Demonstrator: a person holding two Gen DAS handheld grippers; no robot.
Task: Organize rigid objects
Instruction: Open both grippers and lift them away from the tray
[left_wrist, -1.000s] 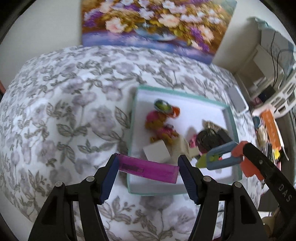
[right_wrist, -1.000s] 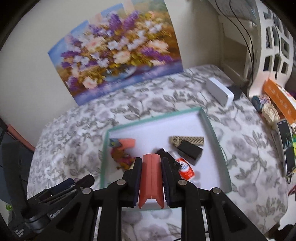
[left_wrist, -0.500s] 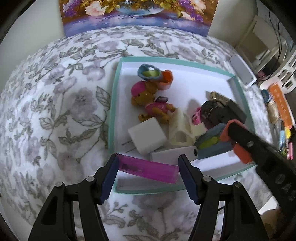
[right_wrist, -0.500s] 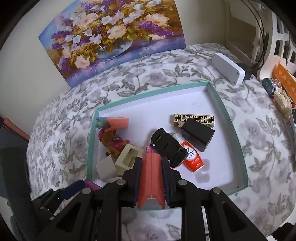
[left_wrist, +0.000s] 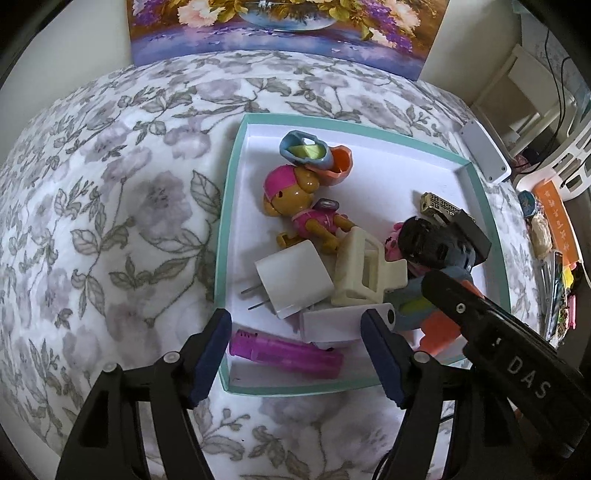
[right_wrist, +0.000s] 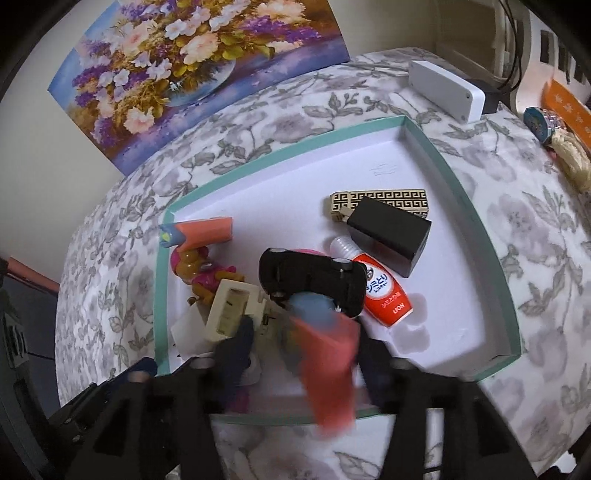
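Observation:
A teal-rimmed white tray (left_wrist: 225, 236) lies on the flowered cloth and holds several small things. A purple lighter (left_wrist: 284, 354) lies flat in its near corner. My left gripper (left_wrist: 295, 350) straddles the lighter with its jaws opening, and the pads stand clear of both ends. My right gripper (right_wrist: 303, 354) hangs over the tray's near edge (right_wrist: 476, 221), jaws opening. An orange and blue toy (right_wrist: 325, 362) shows blurred and loose between its fingers. In the left wrist view that toy (left_wrist: 432, 325) sits under the right gripper's black arm (left_wrist: 491, 332).
The tray also holds a dog figure (left_wrist: 295, 206), white charger (left_wrist: 291, 280), cream block (left_wrist: 365, 273), black toy car (right_wrist: 314, 277), red bottle (right_wrist: 384, 295) and black charger (right_wrist: 391, 232). A white box (right_wrist: 447, 88) lies beyond the tray. A flower painting (right_wrist: 192, 70) leans against the wall.
Both grippers sank toward the tray. The left let go of the purple lighter, which now lies in the tray. The right went from shut on the orange toy to open, the toy slipping out.

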